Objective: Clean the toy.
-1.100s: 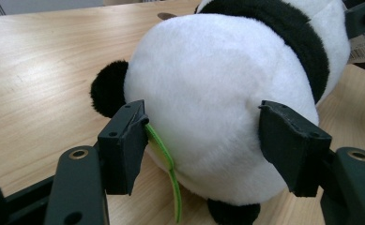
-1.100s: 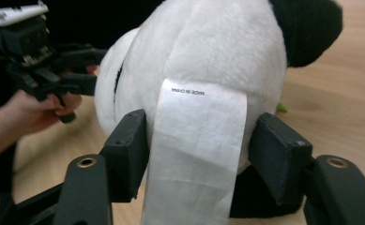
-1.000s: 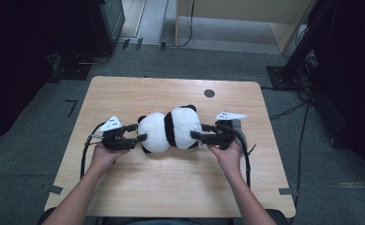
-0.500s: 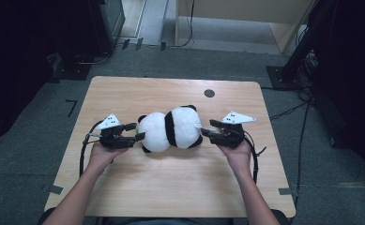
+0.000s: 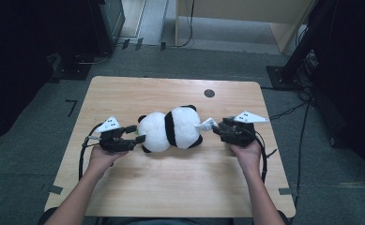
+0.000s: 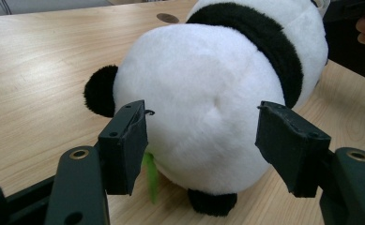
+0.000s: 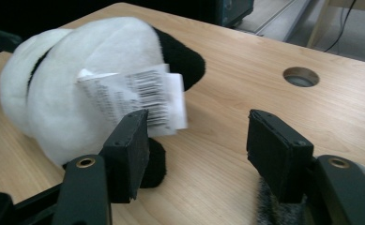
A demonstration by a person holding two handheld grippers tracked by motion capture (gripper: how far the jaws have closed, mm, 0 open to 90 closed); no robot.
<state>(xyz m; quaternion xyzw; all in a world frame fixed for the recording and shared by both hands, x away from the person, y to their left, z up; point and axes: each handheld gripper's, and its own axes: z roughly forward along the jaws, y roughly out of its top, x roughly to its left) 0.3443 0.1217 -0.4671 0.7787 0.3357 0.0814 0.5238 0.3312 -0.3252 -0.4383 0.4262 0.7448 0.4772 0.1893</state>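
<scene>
- My left gripper [image 5: 140, 138] stands with jaws spread around the panda's white rump; the pads are not pressing it.
- My right gripper [image 5: 216, 131] has just been opening its jaws; nothing sits between them.
- The paper tag [image 7: 138, 97] hangs at the right gripper's eleven o'clock.
- The plush panda [image 5: 170, 129] lies on the wooden table [image 5: 124, 91], between both grippers.

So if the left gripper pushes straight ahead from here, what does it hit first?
The panda plush. Its white rounded end sits directly ahead of the left gripper, between the open fingers, apparently very close, though the exact gap is hard to judge.
</scene>
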